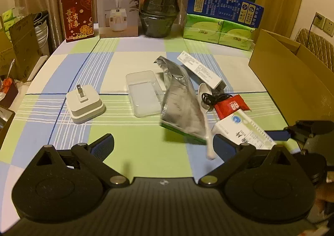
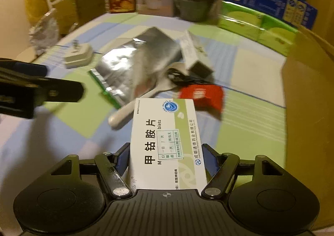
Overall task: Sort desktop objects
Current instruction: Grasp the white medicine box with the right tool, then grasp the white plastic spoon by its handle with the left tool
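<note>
My right gripper (image 2: pixel 166 148) is shut on a white medicine box (image 2: pixel 165 138), with a blue pad against each long side; the box also shows in the left wrist view (image 1: pixel 244 129). Just beyond it lie a white spoon (image 2: pixel 123 115), a red packet (image 2: pixel 202 94), a black cable (image 2: pixel 183 77) and a silver foil pouch (image 2: pixel 137 62). My left gripper (image 1: pixel 163 142) stands open over the checked tablecloth (image 1: pixel 135 146), nothing between its fingers, the pouch (image 1: pixel 179 100) just ahead. Further left sit a clear plastic box (image 1: pixel 144 92) and a white plug adapter (image 1: pixel 84 104).
An open cardboard box (image 1: pixel 292 73) stands at the table's right edge. Along the back stand a red card box (image 1: pixel 77 17), a humidifier box (image 1: pixel 119 10), stacked dark bowls (image 1: pixel 160 6) and green tissue packs (image 1: pixel 219 31). A long white box (image 1: pixel 200 69) lies behind the pouch.
</note>
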A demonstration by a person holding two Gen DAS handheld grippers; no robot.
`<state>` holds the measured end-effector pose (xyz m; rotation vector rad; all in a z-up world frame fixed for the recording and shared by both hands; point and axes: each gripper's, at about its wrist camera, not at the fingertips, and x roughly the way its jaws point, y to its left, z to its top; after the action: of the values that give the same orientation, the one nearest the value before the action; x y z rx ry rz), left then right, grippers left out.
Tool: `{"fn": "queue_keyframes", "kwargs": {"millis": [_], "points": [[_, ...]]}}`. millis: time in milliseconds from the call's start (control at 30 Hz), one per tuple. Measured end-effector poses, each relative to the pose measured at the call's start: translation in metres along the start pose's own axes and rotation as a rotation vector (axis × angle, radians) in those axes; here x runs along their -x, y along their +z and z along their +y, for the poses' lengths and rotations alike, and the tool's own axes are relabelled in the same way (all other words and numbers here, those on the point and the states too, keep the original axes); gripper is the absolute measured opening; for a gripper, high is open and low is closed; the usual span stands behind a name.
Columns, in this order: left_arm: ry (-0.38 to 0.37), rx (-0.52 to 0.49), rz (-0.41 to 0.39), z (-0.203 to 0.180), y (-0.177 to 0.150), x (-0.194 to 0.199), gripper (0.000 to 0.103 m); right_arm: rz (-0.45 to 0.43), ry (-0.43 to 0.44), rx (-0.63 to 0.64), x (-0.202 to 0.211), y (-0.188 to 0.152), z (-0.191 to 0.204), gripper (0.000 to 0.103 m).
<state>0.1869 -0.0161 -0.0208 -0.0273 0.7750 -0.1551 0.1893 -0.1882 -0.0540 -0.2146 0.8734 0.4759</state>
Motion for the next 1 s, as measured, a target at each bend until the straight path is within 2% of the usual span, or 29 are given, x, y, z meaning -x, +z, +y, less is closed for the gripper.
{"fn": "queue_keyframes", "kwargs": {"millis": [67,167,333,400,533,600,833,900,933,1000], "points": [[-0.006,-0.003,0.001,0.000,-0.001,0.000,0.099,0.000,0.036,-0.013,0.003,-0.001,0.000,0.068],[-0.020,-0.020,0.006,-0.002,-0.003,-0.001,0.097,-0.015,-0.016,-0.061,0.007,-0.004,-0.010,0.068],[-0.081,-0.047,0.060,-0.009,-0.006,-0.014,0.077,-0.023,-0.122,-0.094,0.007,-0.001,-0.028,0.068],[-0.113,-0.060,0.083,-0.014,-0.007,-0.021,0.065,-0.026,-0.130,-0.096,0.007,-0.001,-0.031,0.068],[-0.159,-0.096,0.094,-0.027,-0.007,-0.036,0.050,-0.029,-0.143,-0.088,0.005,-0.002,-0.031,0.068],[-0.175,-0.113,0.097,-0.033,-0.007,-0.043,0.037,-0.031,-0.148,-0.089,0.004,-0.002,-0.030,0.068],[-0.177,-0.172,0.103,-0.050,-0.009,-0.059,0.023,-0.029,-0.144,-0.100,0.004,-0.004,-0.030,0.068],[-0.167,-0.187,0.099,-0.053,-0.009,-0.060,0.014,-0.031,-0.145,-0.098,0.005,-0.004,-0.028,0.068],[-0.157,-0.183,0.100,-0.053,-0.009,-0.060,0.010,-0.032,-0.144,-0.099,0.005,-0.005,-0.028,0.068],[-0.152,-0.156,0.109,-0.051,-0.009,-0.058,0.010,-0.030,-0.139,-0.103,0.007,-0.007,-0.027,0.068]]}}
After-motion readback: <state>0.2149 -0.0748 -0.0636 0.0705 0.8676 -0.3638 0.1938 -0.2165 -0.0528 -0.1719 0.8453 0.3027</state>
